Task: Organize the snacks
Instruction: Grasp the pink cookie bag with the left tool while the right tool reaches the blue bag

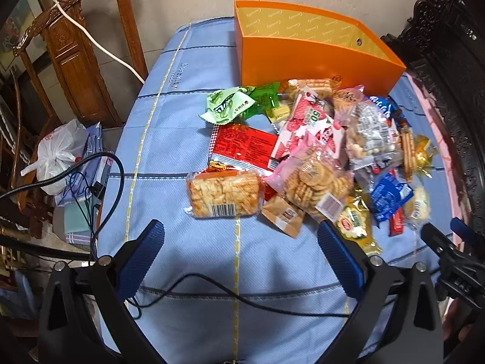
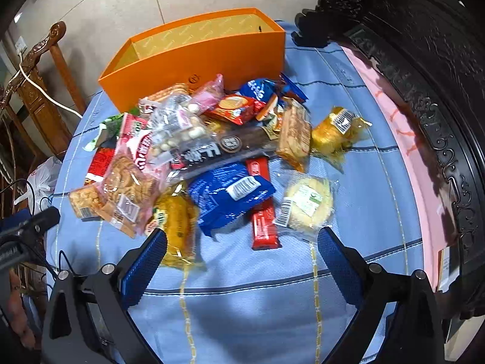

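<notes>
Both grippers, left gripper (image 1: pixel 241 236) and right gripper (image 2: pixel 242 244), hover released before the snack pile (image 2: pixel 197 151), with the empty orange box (image 2: pixel 194 48) just beyond it.

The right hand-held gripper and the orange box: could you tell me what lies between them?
In the right wrist view, the snack pile fills the stretch between the open right hand-held gripper and the orange box.

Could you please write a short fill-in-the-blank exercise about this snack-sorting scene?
1. The tall cardboard box behind the snack pile is coloured ____.
2. Both the left gripper and the right gripper have their jaws ____.
3. The table is covered by a checked cloth coloured light ____.
4. The long red wrapped bar lies partly under a ____ packet.

Missing words: orange; open; blue; blue
</notes>
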The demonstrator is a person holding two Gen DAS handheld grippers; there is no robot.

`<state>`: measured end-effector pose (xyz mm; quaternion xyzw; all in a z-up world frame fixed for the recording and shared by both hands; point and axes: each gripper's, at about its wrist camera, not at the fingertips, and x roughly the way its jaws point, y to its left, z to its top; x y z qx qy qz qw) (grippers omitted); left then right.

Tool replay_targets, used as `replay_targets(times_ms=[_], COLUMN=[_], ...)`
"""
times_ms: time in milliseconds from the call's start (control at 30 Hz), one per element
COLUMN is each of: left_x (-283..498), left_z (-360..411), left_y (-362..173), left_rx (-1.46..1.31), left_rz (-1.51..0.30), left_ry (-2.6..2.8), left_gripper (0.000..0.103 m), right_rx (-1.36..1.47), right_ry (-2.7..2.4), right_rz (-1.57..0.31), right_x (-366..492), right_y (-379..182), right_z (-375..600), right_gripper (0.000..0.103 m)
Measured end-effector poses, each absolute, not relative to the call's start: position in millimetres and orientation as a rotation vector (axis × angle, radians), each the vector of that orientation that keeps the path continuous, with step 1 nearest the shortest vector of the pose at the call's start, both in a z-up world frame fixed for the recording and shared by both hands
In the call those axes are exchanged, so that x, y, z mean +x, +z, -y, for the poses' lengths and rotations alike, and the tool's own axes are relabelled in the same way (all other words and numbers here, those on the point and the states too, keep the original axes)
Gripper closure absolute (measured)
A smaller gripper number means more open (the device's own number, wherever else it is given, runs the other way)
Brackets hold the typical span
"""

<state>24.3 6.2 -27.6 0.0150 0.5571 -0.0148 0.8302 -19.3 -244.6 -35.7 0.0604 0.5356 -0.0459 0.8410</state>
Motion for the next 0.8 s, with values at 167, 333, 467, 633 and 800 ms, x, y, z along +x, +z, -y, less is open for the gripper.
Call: replay_targets(times_ms=[167, 333, 467, 633, 800], left_x=[46, 62, 70, 79, 87], left_z=[3, 27, 46, 64, 69], left_y=[-46, -65, -77, -92, -102], left_rx=[0.020, 0.067, 0.126, 0.207, 0.181], left_rz=[-1.225, -1.255, -1.248, -1.202, -1.186], left_ry=[-0.057, -0.094, -0.132, -0.180, -0.234], left_gripper=[0.004, 0.004, 0.004, 0.004, 0.004], right_rx=[0.052, 0.050, 0.065, 0.082, 0.094], right_ry=[-0.085, -0.064, -0.037, -0.013, -0.036], right_rz=[-1.099, -1.094, -1.114, -1.147, -1.171], right_x=[-18, -9, 3, 14, 23], right_y=[-37, -38, -47, -61, -70], right_z=[250, 259, 262, 265, 274], right_gripper=[0.004, 0.004, 0.004, 0.004, 0.004])
